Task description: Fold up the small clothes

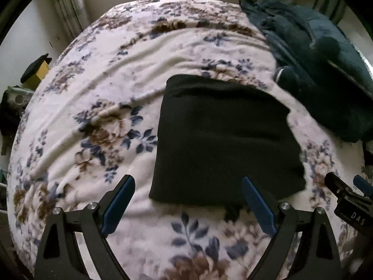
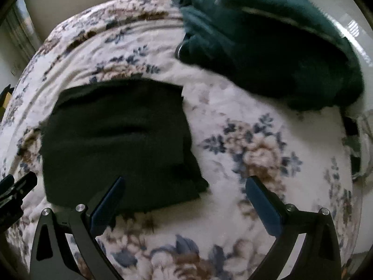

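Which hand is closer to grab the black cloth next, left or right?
Probably the left. The black cloth lies straight ahead between the open left gripper fingers, its near edge right there. The open right gripper points mostly at bare floral blanket.

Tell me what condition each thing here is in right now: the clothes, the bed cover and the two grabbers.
Black garment: folded into a flat rectangle, lying on the blanket, held by nothing.
Dark green pile: bunched up, unfolded, apart from the black garment.
Floral blanket: spread out, slightly wrinkled.
Left gripper: open, empty.
Right gripper: open, empty.
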{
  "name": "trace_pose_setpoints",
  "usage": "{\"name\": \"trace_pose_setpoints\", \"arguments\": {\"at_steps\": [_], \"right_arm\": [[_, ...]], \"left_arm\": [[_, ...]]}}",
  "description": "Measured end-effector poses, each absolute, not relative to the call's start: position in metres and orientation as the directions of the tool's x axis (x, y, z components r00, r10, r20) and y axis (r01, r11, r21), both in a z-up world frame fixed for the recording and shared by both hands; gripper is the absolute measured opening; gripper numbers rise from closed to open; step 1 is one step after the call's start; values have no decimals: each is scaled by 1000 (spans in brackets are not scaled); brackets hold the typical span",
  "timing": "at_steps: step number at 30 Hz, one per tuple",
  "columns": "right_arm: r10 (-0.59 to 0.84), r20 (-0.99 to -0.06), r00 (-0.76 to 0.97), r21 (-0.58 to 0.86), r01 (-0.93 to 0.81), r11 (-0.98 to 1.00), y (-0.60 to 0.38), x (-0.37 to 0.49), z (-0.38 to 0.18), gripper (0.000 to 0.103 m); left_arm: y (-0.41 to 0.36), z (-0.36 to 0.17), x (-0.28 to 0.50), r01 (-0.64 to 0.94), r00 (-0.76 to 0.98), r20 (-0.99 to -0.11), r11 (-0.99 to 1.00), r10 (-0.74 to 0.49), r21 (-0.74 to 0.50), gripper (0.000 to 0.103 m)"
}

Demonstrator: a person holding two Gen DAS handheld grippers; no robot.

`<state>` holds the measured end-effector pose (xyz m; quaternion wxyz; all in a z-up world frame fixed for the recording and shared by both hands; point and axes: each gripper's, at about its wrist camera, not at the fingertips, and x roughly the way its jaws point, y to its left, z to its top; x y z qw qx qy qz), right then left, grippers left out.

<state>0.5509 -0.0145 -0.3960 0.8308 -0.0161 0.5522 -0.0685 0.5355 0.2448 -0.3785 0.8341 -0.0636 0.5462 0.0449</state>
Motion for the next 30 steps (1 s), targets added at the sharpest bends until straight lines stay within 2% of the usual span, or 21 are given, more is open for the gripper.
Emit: {"name": "trace_pose_setpoints", "arguments": {"at_steps": [6, 18, 25, 30], "right_arm": [[-136, -884, 448, -105, 93, 990, -16, 495, -320, 103], [-114, -770, 627, -81, 81, 993, -18, 367, -128, 103], [-86, -708, 701, -59, 63, 996, -24, 293, -35, 103], [-76, -675, 734, -60, 48, 997, -26, 253, 6, 103]], "left_arm": [[233, -308, 491, -138, 465, -885, 990, 29, -40, 94], [207, -143, 377, -122, 604, -794, 992, 65, -11, 94], [195, -78, 322, -105, 655, -753, 994, 67, -4, 94], [189, -43, 289, -103, 694, -715, 995, 79, 10, 94]]}}
